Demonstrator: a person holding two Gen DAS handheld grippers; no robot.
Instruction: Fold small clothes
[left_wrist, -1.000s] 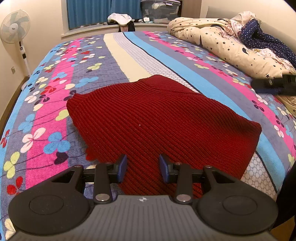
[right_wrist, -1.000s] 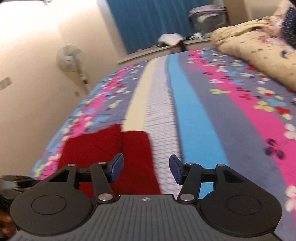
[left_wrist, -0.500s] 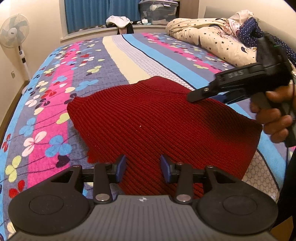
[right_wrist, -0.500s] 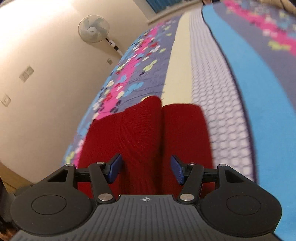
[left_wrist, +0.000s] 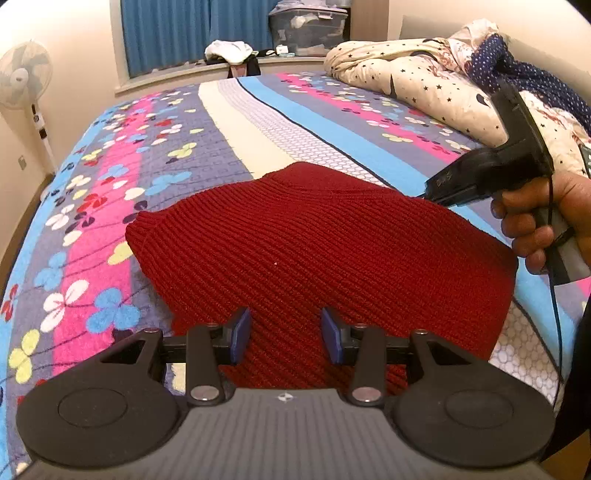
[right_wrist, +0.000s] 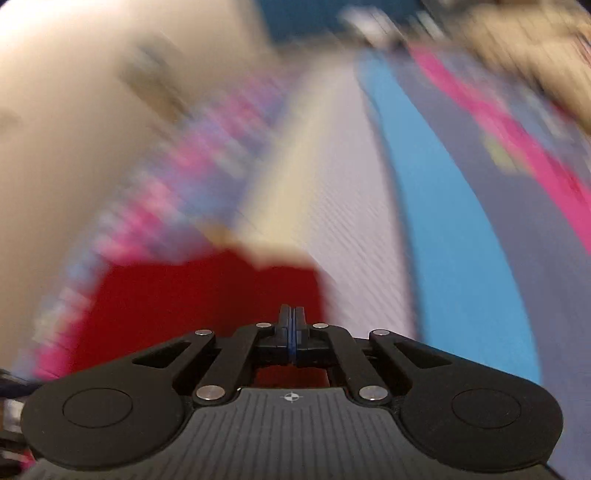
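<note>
A dark red knitted garment (left_wrist: 317, 254) lies folded on the striped flowered bedspread (left_wrist: 110, 177). My left gripper (left_wrist: 284, 334) is open and empty, its blue pads low over the garment's near edge. In the left wrist view my right gripper (left_wrist: 432, 192) comes in from the right, held by a hand, with its tip at the garment's far right edge. In the blurred right wrist view the right gripper (right_wrist: 291, 321) has its pads pressed together above the red garment (right_wrist: 192, 310); no cloth shows between them.
A star-patterned duvet (left_wrist: 424, 77) and a dark dotted cloth (left_wrist: 517, 74) are heaped at the far right of the bed. A standing fan (left_wrist: 24, 79) is at the left wall. A window ledge with clothes (left_wrist: 229, 51) and a storage box (left_wrist: 310, 22) is at the back.
My right gripper has shut its jaws and is moving fast, blurring its view. It has shifted right along the garment's far edge. My left gripper has stayed open in place.
</note>
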